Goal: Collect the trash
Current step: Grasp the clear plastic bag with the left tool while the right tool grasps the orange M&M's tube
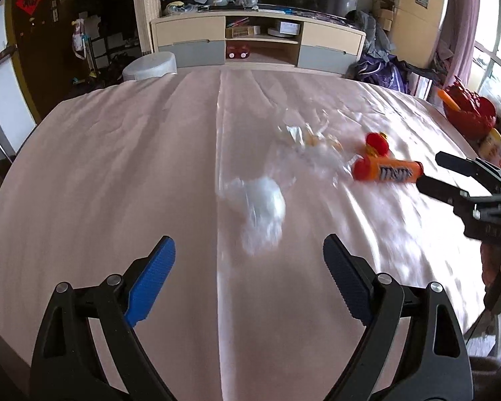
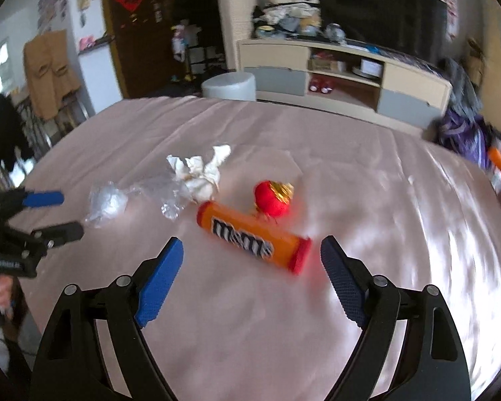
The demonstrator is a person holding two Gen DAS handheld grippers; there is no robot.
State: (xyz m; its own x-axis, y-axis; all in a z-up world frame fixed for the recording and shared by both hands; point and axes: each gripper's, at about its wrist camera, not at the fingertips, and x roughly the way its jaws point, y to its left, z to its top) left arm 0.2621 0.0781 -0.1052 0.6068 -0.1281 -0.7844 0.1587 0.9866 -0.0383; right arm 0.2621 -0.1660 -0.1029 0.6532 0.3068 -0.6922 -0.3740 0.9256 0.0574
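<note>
On the pink tablecloth [image 1: 117,167] lie a crumpled clear plastic wrap [image 1: 264,207], a crumpled white tissue [image 2: 200,173], an orange M&M's tube [image 2: 254,237] with red caps and a small red lantern ornament [image 2: 272,198]. The wrap also shows in the right wrist view [image 2: 107,204], the tube in the left wrist view [image 1: 387,172]. My left gripper [image 1: 248,260] is open, just short of the plastic wrap. My right gripper [image 2: 250,259] is open, its jaws either side of the tube's near end. Each gripper shows in the other's view, the left one [image 2: 58,214] and the right one [image 1: 434,172].
A red basket [image 1: 469,110] and a jar [image 1: 491,142] stand at the table's right edge. Beyond the table are a TV cabinet [image 1: 257,43], a white stool [image 1: 150,67] and piles of bags. The table's front edge is near the grippers.
</note>
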